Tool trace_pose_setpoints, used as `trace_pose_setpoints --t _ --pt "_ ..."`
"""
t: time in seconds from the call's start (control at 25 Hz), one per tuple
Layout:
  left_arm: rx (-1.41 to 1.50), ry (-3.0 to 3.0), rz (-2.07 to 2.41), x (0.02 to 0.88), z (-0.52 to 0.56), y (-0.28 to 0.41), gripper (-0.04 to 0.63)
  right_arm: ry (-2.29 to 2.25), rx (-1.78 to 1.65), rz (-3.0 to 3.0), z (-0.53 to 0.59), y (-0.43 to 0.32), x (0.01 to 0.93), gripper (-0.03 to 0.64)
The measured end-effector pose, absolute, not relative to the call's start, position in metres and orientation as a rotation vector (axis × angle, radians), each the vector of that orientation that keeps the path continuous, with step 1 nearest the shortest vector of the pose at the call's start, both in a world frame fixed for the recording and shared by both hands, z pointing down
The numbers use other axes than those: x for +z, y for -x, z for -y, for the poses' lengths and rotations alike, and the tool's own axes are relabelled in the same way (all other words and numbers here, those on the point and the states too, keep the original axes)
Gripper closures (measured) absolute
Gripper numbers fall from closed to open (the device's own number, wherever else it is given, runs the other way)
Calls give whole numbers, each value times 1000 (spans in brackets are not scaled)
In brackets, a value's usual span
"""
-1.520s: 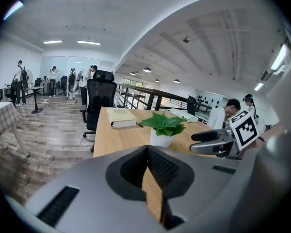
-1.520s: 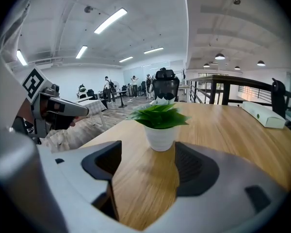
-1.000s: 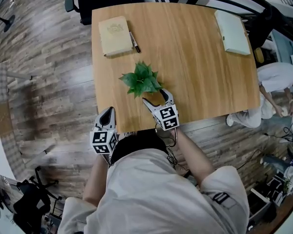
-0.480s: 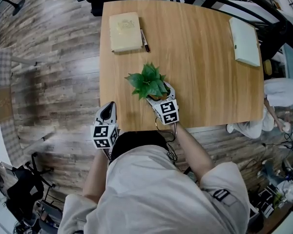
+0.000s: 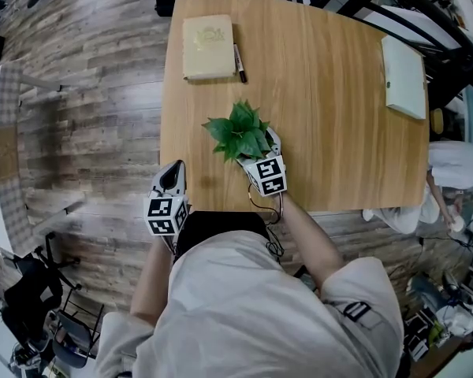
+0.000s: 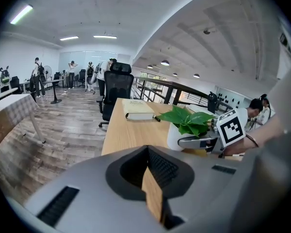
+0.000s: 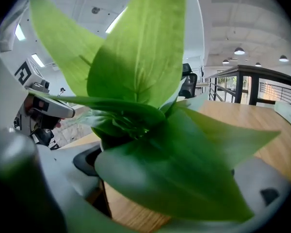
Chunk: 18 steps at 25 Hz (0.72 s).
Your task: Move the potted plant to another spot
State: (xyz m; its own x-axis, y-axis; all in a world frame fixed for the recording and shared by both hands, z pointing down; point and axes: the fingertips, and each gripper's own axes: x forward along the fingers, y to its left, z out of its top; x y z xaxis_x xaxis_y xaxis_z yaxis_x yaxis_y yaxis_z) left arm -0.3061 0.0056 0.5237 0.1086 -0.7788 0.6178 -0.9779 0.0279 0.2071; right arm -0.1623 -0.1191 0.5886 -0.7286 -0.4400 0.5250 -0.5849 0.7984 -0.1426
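Note:
The potted plant (image 5: 240, 131), green leaves in a small white pot (image 6: 174, 136), stands near the front middle of the wooden table (image 5: 339, 132). My right gripper (image 5: 260, 150) reaches under the leaves. Its jaws are opening and stand one on each side of the pot, and I see no pad pressing on it. In the right gripper view the leaves (image 7: 145, 106) fill the picture and hide the fingertips. My left gripper (image 5: 172, 181) hangs just off the table's front left edge, shut and empty, apart from the plant.
A cream book (image 5: 209, 36) with a pen (image 5: 239, 62) beside it lies at the far left of the table. A pale green book (image 5: 404, 68) lies at the far right. An office chair (image 6: 117, 89) stands behind the table. A person (image 5: 457, 164) crouches to the right.
My right gripper has moved forward to the plant, from short of it to jaws around the pot under the leaves. The left gripper has stayed where it was.

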Motion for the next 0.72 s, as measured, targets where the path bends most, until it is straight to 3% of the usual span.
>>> trace_pose_setpoints --t 0.72 --pt "418 -1727 1725 537 -8 289 583 -677 336 2583 131 175 589 97"
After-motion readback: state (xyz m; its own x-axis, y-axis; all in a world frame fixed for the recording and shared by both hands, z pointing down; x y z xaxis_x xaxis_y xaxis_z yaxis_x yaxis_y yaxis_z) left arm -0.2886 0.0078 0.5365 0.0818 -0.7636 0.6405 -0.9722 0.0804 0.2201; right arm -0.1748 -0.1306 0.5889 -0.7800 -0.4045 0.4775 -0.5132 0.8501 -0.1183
